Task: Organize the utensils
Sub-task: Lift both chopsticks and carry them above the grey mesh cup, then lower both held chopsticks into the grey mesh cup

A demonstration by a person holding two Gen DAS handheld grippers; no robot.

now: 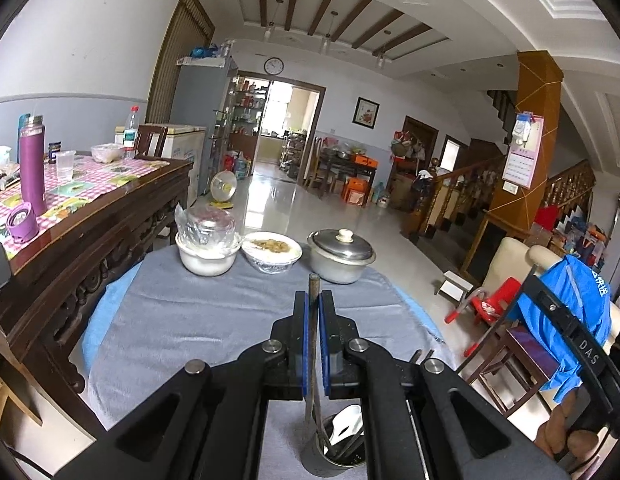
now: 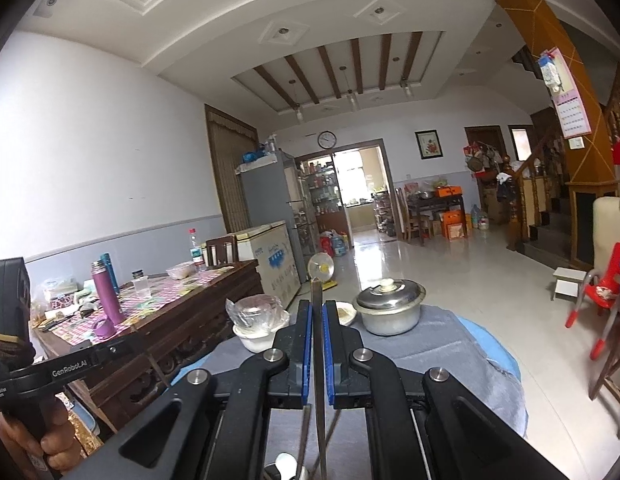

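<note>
**Over the grey cloth, a utensil in each gripper**

On the round table [image 1: 157,320], past the lidded pot [image 1: 341,257] and two bowls, each hand holds a utensil upright above the metal holder [image 1: 334,456]. The left gripper [image 1: 313,320] clamps a chopstick [image 1: 313,292]; the right gripper [image 2: 317,332] clamps a thin metal piece [image 2: 317,300]. This looks like sorting; next comes choosing where each piece goes.

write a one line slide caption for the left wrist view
Left gripper shut on a thin utensil handle above a metal utensil cup, with a lidded pot and two bowls beyond.
</note>
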